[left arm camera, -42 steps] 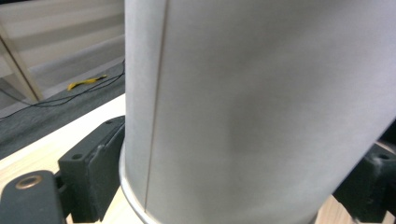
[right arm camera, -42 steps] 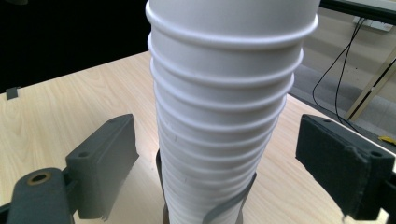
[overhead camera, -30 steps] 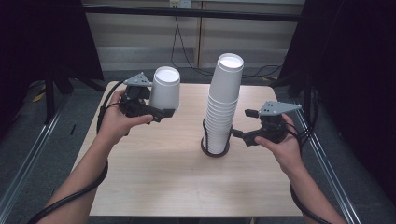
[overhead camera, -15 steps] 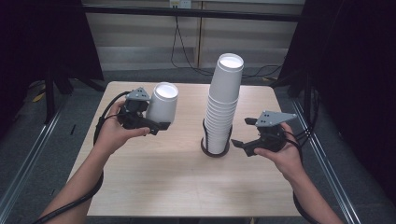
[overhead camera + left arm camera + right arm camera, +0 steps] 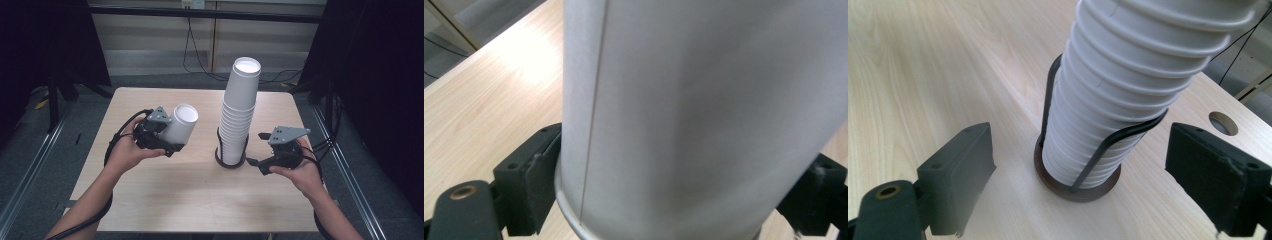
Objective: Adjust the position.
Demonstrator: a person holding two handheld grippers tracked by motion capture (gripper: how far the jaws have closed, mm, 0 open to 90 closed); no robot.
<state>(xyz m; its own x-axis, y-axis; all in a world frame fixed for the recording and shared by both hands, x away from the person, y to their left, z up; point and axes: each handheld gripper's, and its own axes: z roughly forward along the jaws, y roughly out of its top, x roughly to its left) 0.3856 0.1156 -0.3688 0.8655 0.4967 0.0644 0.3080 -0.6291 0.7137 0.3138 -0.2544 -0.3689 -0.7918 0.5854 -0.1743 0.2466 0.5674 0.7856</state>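
Note:
A white paper cup hangs tilted above the left half of the table, with my left gripper shut on it. In the left gripper view the cup looms close; its rolled rim sits between the pads, and those jaws have just been closing on it. A tall stack of white cups stands in a black wire holder at mid table. My right gripper is open just right of the holder. Its jaws flank the stack's foot without touching, having just closed slightly.
The pale wooden table has a round cable hole beyond the stack. Black cables trail from both grippers off the table's sides. Dark curtains and a wall with cables lie beyond the far edge.
My left hand has come down and nearer with the cup, which now tilts more. The right hand has sunk a little beside the holder.

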